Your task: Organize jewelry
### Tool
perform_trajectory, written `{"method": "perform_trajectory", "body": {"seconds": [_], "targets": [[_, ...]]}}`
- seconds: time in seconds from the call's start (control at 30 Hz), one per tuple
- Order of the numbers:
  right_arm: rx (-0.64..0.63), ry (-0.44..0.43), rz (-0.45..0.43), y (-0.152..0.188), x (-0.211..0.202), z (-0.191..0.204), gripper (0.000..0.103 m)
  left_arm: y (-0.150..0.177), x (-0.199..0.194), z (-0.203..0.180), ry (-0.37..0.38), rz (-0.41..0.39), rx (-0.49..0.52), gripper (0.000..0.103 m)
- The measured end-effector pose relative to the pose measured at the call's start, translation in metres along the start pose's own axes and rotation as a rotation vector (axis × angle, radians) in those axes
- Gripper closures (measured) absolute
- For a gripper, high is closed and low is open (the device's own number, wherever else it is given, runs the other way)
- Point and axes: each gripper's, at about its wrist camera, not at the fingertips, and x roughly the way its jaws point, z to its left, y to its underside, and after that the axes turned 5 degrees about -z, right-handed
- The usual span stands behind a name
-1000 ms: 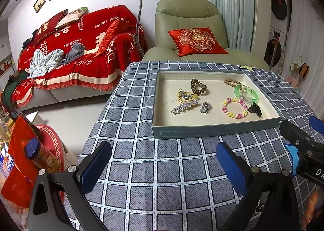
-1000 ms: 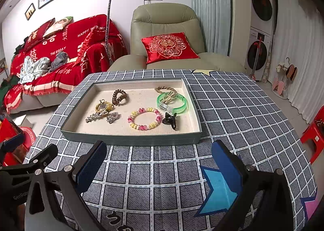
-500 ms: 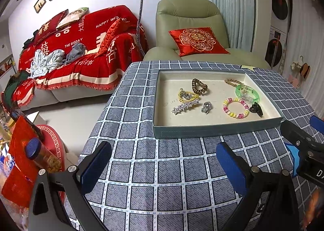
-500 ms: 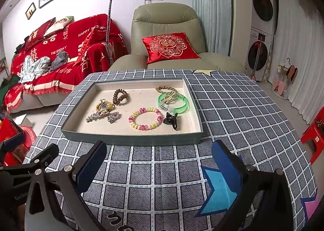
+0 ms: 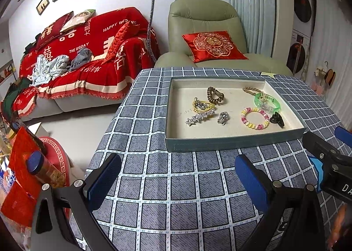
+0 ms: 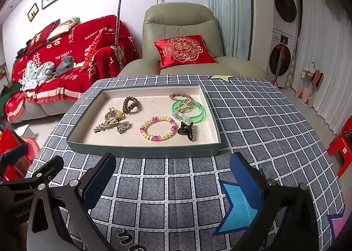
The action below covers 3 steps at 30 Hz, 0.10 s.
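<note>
Tray: we see a shallow grey-green tray (image 6: 143, 153) with a cream lining sitting flat on the checked tablecloth (image 6: 180, 193), toward the far half of the table; all the jewelry lies inside it.
Beaded bracelet: a pink-and-yellow ring (image 6: 158, 128) lies near the tray's front middle, flat and apart from its neighbours.
Black claw clip: we find it (image 6: 186, 130) just to the right of the beaded bracelet, close to the green bangle's front edge.
Green bangle: a clear green band (image 6: 188, 111) rests toward the right rear, with a tan braided cord (image 6: 179, 96) draped over its back rim.
Brown coil tie: a spiral hair tie (image 6: 131, 104) lies at the rear centre-left.
Left cluster: a yellow elastic with a metal charm (image 6: 114, 115) touches a silver star clip (image 6: 105, 126); a small silver piece (image 6: 123, 127) lies just beside them.
Left gripper: our left tool (image 5: 176, 179) hovers over the tablecloth in front of the tray, its blue pads (image 5: 103, 179) spread wide with nothing between them.
Right gripper: our right tool (image 6: 173, 179) sits likewise short of the tray's front wall, pads parted and empty, above a blue arrow sticker (image 6: 238, 209) on the cloth.
Tools together: from the right wrist view we see the left tool's black frame at the lower left edge, so the two are side by side.
Beyond the table: a green armchair (image 6: 178, 22) with a red cushion (image 6: 183, 49) stands behind, and a sofa under a red throw (image 6: 66, 53) to the left.
</note>
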Motion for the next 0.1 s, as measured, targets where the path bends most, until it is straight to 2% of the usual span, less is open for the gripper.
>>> {"method": "perform_trajectory", "body": {"seconds": [0.1], "targets": [[-0.001, 0.0, 0.0, 0.0, 0.0002, -0.0001, 0.0, -0.0001, 0.0002, -0.0002, 0.003, 0.003, 0.0, 0.0]]}}
